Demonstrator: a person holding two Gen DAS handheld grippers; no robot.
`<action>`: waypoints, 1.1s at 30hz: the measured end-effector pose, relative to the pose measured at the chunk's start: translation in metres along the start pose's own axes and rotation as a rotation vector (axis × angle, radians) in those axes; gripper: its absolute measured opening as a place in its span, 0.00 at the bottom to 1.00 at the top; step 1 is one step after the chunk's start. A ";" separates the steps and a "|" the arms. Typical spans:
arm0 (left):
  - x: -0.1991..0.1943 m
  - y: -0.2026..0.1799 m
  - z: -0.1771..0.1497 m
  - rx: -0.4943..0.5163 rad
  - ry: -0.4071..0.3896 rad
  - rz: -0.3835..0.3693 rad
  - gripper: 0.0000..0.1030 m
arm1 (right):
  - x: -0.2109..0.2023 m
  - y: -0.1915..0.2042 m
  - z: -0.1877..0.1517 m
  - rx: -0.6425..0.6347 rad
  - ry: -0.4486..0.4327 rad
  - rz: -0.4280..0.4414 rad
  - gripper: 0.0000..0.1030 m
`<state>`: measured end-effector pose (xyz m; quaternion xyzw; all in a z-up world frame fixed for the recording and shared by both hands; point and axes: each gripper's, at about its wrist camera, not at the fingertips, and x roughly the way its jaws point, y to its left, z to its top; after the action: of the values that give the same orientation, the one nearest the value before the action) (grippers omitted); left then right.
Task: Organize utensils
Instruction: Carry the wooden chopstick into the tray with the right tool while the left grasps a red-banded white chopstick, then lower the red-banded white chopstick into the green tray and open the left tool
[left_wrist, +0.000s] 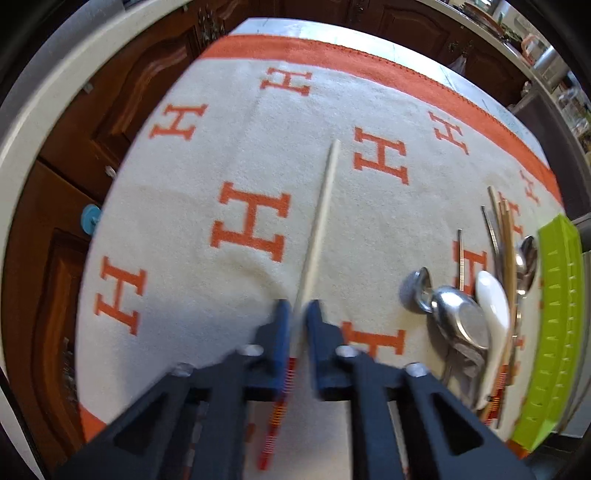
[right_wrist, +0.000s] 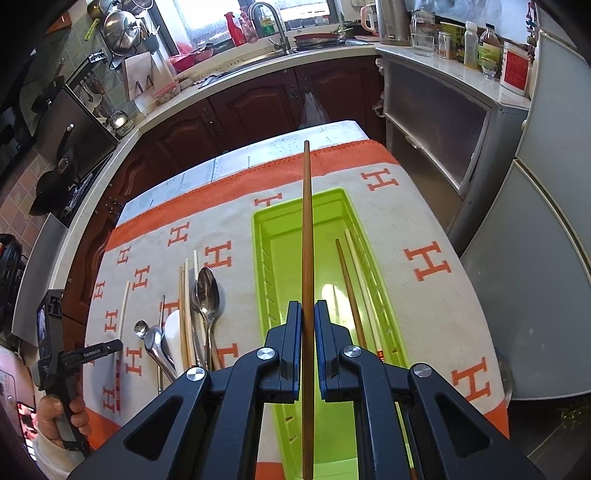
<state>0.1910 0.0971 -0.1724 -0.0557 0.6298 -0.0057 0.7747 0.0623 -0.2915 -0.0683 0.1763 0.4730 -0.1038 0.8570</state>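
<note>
Brown wooden chopstick (right_wrist: 306, 258) clamped in right gripper (right_wrist: 307, 314), long axis near-far, directly over lime-green plastic tray (right_wrist: 258, 236). Left gripper (left_wrist: 298, 310) closed on cream chopstick (left_wrist: 322, 210) left of tray, on table.

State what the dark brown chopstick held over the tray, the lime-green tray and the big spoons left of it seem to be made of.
Dark brown chopstick: probably wood or bamboo, matte, faint grain.
Lime-green tray: plastic, glossy, moulded slotted walls.
Silver spoons: metal, likely steel, mirror reflections.
White spoon: perhaps ceramic or melamine; smooth, opaque.
</note>
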 end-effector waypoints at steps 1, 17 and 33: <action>0.000 0.000 0.000 -0.010 0.004 -0.009 0.05 | 0.001 -0.002 -0.001 0.002 0.004 -0.004 0.06; -0.084 -0.072 -0.049 0.062 -0.047 -0.221 0.03 | 0.037 -0.032 -0.019 -0.015 0.075 -0.014 0.41; -0.100 -0.261 -0.082 0.301 0.056 -0.377 0.03 | -0.038 -0.141 -0.046 0.196 -0.040 -0.036 0.47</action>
<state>0.1067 -0.1609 -0.0669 -0.0562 0.6216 -0.2458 0.7417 -0.0417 -0.4020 -0.0872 0.2486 0.4462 -0.1687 0.8430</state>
